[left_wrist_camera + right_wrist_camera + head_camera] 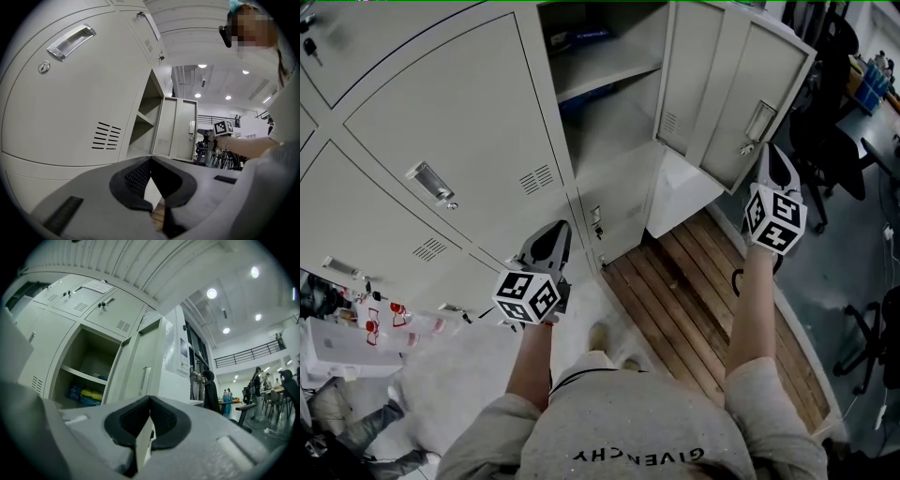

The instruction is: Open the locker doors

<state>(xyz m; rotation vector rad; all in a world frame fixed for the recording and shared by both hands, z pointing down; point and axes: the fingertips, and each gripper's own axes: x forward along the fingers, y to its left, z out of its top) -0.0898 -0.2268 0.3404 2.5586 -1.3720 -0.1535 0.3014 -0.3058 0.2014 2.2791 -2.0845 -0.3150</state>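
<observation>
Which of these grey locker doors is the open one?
The door at the head view's right, swung outward so the shelf inside shows; the other doors sit flush and shut.

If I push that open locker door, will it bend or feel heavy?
The door looks like folded sheet metal, so it probably stays stiff and is fairly light. It hangs from the side of the locker, so a push should swing it, not tip it. Its smooth paint may be slippery; the handle likely grips better.

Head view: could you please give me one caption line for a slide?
Right hand-held gripper beside the edge of the open locker door; left hand-held gripper in front of closed locker doors.
</observation>
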